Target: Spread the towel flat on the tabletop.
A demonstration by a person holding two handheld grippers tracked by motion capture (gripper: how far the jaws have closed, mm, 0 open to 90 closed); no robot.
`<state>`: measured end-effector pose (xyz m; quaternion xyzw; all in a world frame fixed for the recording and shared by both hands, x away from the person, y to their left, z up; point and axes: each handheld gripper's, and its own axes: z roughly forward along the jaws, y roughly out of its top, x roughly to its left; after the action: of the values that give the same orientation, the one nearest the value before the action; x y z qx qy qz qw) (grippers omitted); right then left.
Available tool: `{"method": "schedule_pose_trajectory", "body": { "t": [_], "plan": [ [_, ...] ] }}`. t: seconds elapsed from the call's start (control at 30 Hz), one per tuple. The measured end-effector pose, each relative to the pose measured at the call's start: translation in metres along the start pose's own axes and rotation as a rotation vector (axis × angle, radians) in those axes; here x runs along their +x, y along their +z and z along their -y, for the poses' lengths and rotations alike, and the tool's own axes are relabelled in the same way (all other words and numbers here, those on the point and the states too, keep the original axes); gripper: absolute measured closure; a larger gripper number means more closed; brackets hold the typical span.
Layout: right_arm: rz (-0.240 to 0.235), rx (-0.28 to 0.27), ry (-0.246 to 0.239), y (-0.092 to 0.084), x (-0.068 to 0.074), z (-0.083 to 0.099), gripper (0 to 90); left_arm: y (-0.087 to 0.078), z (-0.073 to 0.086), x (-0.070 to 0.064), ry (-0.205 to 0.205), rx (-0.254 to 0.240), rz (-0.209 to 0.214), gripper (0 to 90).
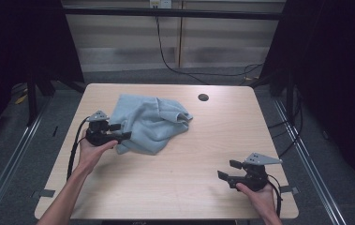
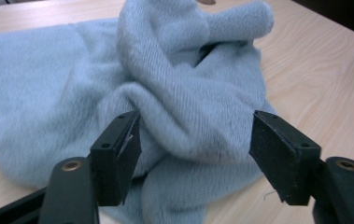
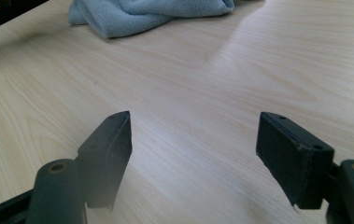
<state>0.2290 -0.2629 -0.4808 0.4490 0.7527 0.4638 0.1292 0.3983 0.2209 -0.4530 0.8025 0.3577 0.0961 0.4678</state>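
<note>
Light wood worktop [image 1: 175, 173] sitting centre frame, rounded corners, round cable hole [image 1: 203, 97] near its far edge. Grey carpet floor [image 1: 6, 154] running around it. Metal floor rails [image 1: 11, 159] lying along lower left and lower right. Pale panelled wall [image 1: 133, 37] showing across the top, black cable [image 1: 166, 56] hanging down it onto the floor. Dark curtains [image 1: 343, 70] closing in upper left and upper right. Even overhead light falling on the wood, soft shadows.
</note>
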Motion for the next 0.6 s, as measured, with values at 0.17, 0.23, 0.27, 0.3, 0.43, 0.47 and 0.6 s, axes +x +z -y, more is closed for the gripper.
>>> {"method": "schedule_pose_trajectory", "body": {
  "t": [0.17, 0.23, 0.27, 0.3, 0.43, 0.47, 0.6],
  "plan": [
    [-0.006, 0.009, -0.002, 0.002, 0.000, 0.001, 26.5, 0.026, 0.002, -0.001, 0.009, 0.095, -0.003, 32.4],
    [-0.016, 0.009, -0.006, 0.002, 0.001, 0.001, 26.5, 0.038, 0.012, -0.002, 0.022, 0.139, -0.045, 41.8],
    [-0.018, 0.012, -0.011, 0.002, 0.002, 0.002, 26.5, 0.041, 0.016, 0.000, -0.006, 0.129, -0.037, 43.2],
    [-0.021, 0.016, -0.011, 0.002, 0.002, 0.002, 26.6, 0.041, 0.021, 0.004, -0.027, 0.116, -0.034, 47.7],
    [-0.014, 0.020, 0.000, 0.002, 0.000, 0.004, 26.6, 0.037, 0.028, 0.004, -0.028, 0.116, -0.018, 61.7],
    [-0.014, 0.017, 0.002, 0.001, -0.001, 0.004, 26.6, 0.036, 0.029, 0.003, -0.010, 0.120, -0.017, 63.1],
    [-0.012, 0.019, -0.001, 0.002, 0.002, 0.003, 26.6, 0.032, 0.039, 0.000, -0.033, 0.085, 0.016, 63.5]
  ]
}}
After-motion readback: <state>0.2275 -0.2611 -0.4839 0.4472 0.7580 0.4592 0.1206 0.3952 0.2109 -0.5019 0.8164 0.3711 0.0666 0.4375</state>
